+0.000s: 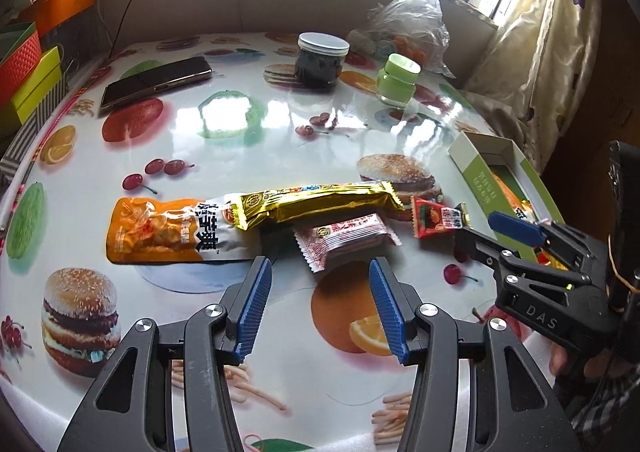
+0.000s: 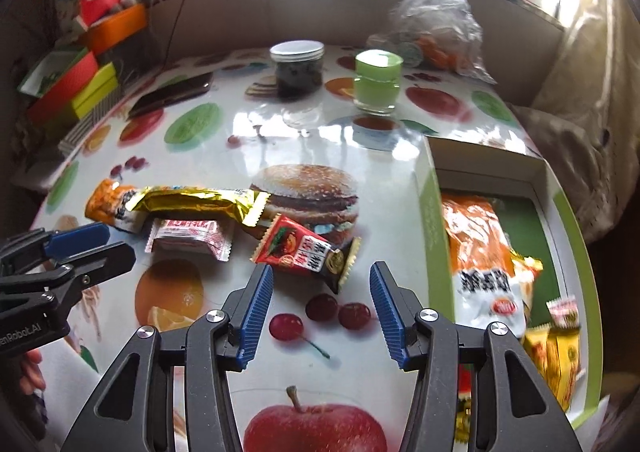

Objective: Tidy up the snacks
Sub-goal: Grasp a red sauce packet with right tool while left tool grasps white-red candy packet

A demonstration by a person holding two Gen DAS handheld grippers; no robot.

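Two tongs, left tongs [image 1: 320, 268] and right tongs [image 2: 320, 272], both apart and empty, four snack packets loose on the bench [image 1: 248, 123] (orange pouch [image 1: 160, 232], gold bar [image 1: 316, 199], pink-white packet [image 1: 344, 236], red packet [image 2: 304, 252]), green box [image 2: 430, 219] holding perhaps three more, two jars beyond.

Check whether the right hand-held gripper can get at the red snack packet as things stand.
Probably yes: the right hand-held gripper is open and empty, the red snack packet lies flat just ahead of it, with nothing on top.
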